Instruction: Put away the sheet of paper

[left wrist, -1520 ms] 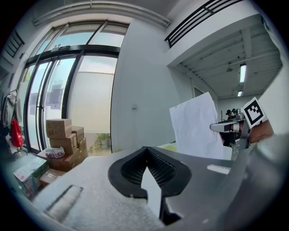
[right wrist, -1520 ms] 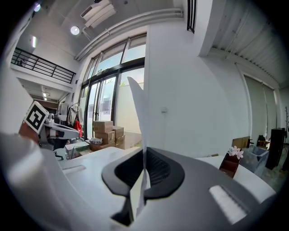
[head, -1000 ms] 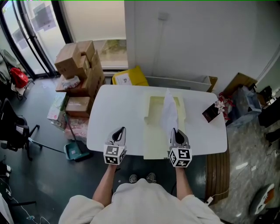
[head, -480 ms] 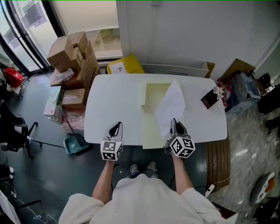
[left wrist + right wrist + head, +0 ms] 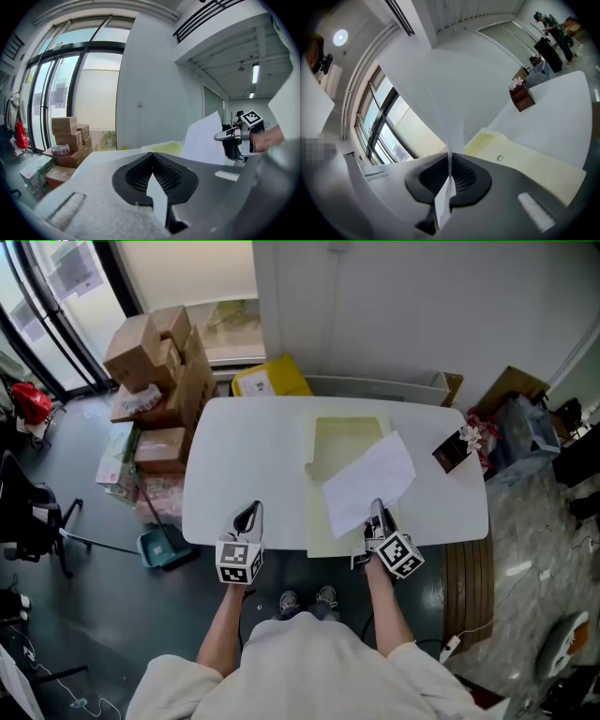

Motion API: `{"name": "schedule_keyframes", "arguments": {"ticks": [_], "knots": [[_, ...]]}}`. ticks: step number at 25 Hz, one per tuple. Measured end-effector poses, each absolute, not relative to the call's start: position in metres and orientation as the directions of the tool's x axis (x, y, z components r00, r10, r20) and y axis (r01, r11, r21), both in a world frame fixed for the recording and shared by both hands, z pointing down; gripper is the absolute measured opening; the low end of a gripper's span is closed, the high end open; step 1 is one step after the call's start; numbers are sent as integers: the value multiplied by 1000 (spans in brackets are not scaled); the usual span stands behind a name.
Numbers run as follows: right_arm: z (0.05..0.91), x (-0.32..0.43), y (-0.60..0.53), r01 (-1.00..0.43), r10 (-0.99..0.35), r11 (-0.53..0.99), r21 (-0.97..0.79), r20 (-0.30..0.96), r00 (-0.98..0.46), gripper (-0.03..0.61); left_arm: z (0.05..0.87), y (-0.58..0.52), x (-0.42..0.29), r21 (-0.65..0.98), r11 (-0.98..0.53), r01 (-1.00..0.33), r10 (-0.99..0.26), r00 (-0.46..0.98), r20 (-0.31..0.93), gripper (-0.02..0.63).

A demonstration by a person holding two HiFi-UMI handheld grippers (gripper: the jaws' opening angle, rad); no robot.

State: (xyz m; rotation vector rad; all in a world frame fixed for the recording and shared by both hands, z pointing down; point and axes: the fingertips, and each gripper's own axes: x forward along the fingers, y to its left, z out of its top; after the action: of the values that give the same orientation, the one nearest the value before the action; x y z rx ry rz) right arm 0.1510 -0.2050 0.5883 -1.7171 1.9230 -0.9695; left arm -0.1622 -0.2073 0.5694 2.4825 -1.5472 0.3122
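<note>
A white sheet of paper [image 5: 370,482] hangs just above the open pale yellow folder [image 5: 342,442] on the white table [image 5: 244,456]. My right gripper [image 5: 378,517] is shut on the sheet's near edge. In the right gripper view the paper [image 5: 436,93] rises from between the closed jaws, tilted over the folder [image 5: 520,161]. My left gripper [image 5: 248,519] hovers at the table's front edge, left of the folder, shut with nothing in it. The left gripper view shows the sheet [image 5: 204,138] and the right gripper [image 5: 234,138] off to the right.
A small dark brown box [image 5: 452,451] with flowers sits at the table's right end. Cardboard boxes [image 5: 164,371] and a yellow box [image 5: 272,381] are stacked on the floor beyond the left corner. A blue dustpan [image 5: 159,549] lies beside the table.
My right gripper has rolled and sunk a little, and the sheet has gone from standing on edge to lying nearly flat over the folder. The left gripper has stayed put.
</note>
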Motion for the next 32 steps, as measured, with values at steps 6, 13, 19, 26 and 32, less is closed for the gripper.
{"name": "schedule_keyframes", "arguments": {"ticks": [6,13,19,26,32], "knots": [[599,160,-202,-578,-980,-13,-816,124,-154,3,570,-207,-157,57,-439,-897,-854,436,284,0],[632,178,-196,-376,-988,-105,-921,139,-64,2,572,-206,-155,52,-440,-897,-853,435,288,0],[661,184,-191,-259,-982,-179,-949,188,-13,2,575,-205,-156,51,-436,-898,-852,431,299,0],[683,180,-192,-157,-973,-229,-961,231,5,2,580,-205,-155,52,-431,-901,-849,425,314,0],[702,179,-200,-110,-964,-263,-958,264,8,3,584,-206,-154,51,-422,-905,-851,415,322,0]]}}
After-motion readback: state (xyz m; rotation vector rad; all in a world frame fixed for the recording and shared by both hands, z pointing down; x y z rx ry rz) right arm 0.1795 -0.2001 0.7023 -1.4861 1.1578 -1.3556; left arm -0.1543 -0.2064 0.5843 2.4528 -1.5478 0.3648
